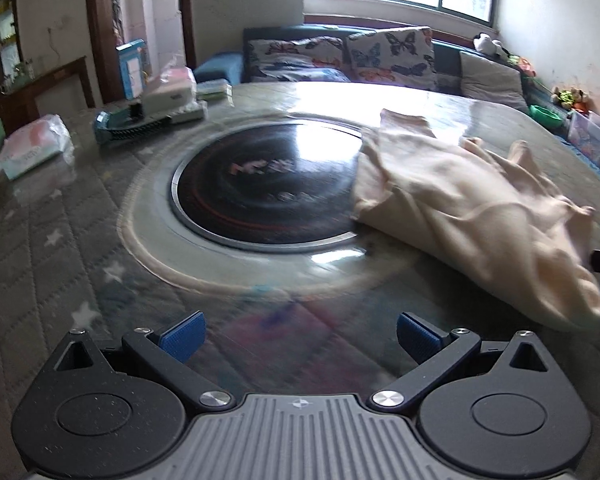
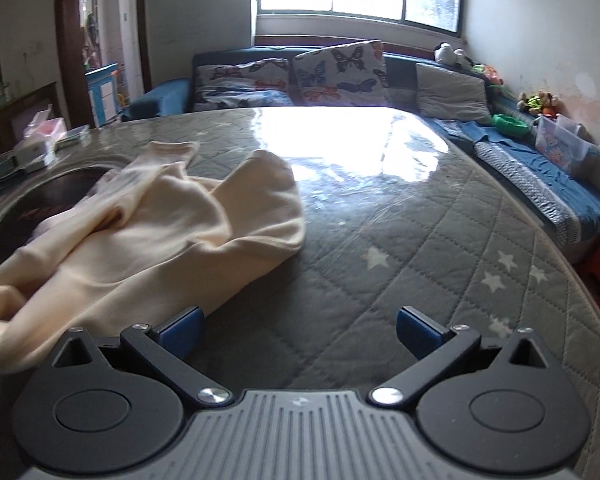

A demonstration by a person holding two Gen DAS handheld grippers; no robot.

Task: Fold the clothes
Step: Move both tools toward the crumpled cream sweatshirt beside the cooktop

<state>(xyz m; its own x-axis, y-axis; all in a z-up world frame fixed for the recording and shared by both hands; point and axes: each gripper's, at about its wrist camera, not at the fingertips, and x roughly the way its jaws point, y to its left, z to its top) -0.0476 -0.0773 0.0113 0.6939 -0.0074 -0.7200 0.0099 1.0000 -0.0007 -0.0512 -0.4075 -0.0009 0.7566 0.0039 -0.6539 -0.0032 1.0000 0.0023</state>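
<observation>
Left wrist view: cream garment (image 1: 472,216) is seen crumpled on the tabletop (image 1: 60,240), partly over the dark disc (image 1: 260,184). Both grippers' fingers (image 1: 182,334) (image 2: 182,328) are spread wide, nothing held. Probably best flattened first, then corners pinched.

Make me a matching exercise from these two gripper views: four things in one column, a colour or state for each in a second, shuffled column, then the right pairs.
Things:
1. garment
2. left gripper
3. round cooktop
4. butterfly cushion

States:
A. black and glossy, set into the table
B. cream, crumpled in a heap
C. open, holding nothing
D. propped upright on the sofa

Pairs: 1-B, 2-C, 3-A, 4-D
</observation>
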